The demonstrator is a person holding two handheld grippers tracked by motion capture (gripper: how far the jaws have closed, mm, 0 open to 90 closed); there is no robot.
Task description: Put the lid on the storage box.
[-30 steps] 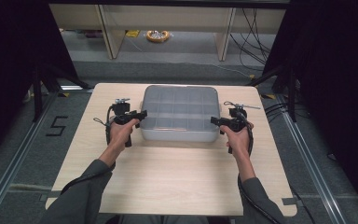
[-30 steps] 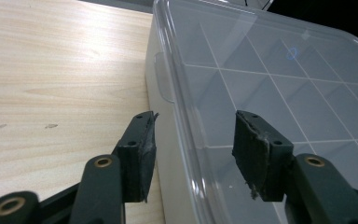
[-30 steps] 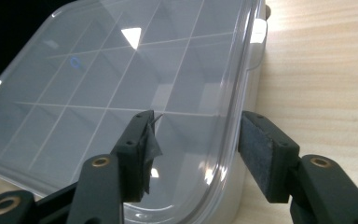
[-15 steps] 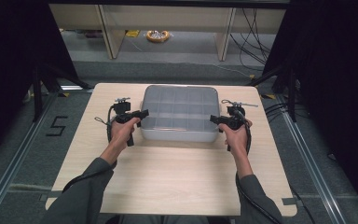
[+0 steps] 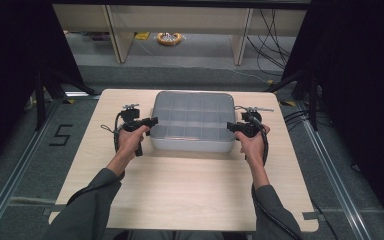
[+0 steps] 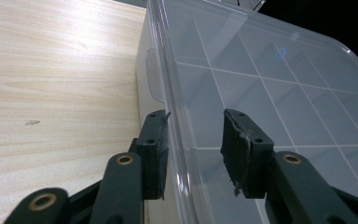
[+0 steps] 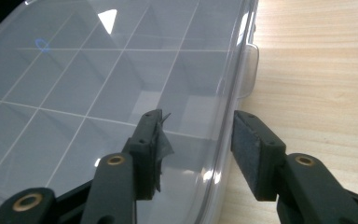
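A clear lidded box with a grid of compartments is set on the far half of the wooden surface, its long sides running left to right. Each short end is straddled by a tool.

The left tool is held at the box's left end. In the left gripper view its jaws have just been closing across the lid's rim: the outer pad is seen against the rim's edge, while the inner pad is seen over the lid; firm pressing cannot be told.

The right tool is held at the right end, its jaws likewise just closing. One pad lies over the lid, and the other is kept apart from the rim, over the bare wood. A side latch is seen just beyond it.
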